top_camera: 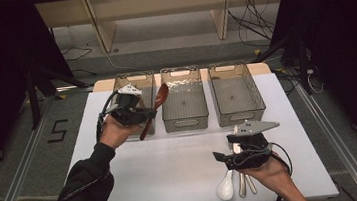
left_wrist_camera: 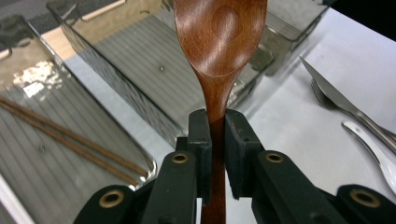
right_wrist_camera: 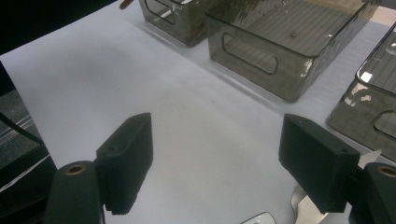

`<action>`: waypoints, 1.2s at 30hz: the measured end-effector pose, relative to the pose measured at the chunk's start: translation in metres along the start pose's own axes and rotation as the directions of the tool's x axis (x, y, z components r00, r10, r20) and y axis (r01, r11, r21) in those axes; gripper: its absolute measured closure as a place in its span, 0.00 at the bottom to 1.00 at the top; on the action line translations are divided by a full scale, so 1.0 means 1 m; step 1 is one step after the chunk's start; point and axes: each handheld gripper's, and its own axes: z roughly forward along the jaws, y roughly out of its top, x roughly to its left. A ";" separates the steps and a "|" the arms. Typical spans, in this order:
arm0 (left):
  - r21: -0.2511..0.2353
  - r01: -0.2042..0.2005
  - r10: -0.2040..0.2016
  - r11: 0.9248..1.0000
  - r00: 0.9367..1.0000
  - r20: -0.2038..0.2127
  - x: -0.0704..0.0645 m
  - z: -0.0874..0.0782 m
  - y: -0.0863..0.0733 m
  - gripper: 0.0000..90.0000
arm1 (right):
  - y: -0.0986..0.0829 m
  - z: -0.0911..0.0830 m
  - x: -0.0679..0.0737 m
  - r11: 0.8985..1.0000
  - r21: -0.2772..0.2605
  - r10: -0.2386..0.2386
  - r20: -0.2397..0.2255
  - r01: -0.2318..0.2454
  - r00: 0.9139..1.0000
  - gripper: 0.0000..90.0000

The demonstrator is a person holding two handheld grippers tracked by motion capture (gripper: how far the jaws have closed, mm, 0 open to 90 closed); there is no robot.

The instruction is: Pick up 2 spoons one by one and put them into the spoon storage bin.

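Over the white worktop, the middle bin looks the likeliest home for the wooden spoon, upper left of frame, clamped in the left gripper; lower it flat before releasing, while the right gripper idles with jaws wide.

- Three clear grey bins stand in a row across the upper middle of the high view, on the white bench; the left bin, the middle bin, the right bin;
- two brown chopsticks lie along the floor of the bin at the left of the left gripper view;
- a white ceramic spoon lies at the lower right of the high view, near the front edge of the bench;
- a metal knife and a fork lie side by side at the right edge of the left gripper view;
- loose black cables trail on the floor at the upper right of the high view.
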 end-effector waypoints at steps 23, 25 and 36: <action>-0.071 0.054 -0.056 0.996 0.998 -0.034 0.014 0.055 0.058 0.90 | -0.001 -0.001 -0.002 1.000 -0.002 -0.002 -0.007 0.002 1.000 0.30; -0.073 0.066 -0.069 0.995 0.997 -0.034 0.015 0.060 0.060 0.90 | -0.001 -0.001 -0.002 1.000 -0.001 -0.002 -0.008 0.002 1.000 0.30; -0.054 0.091 -0.094 0.994 0.994 -0.057 0.019 0.080 0.064 0.90 | -0.001 -0.001 -0.003 1.000 -0.003 -0.002 -0.009 0.002 1.000 0.30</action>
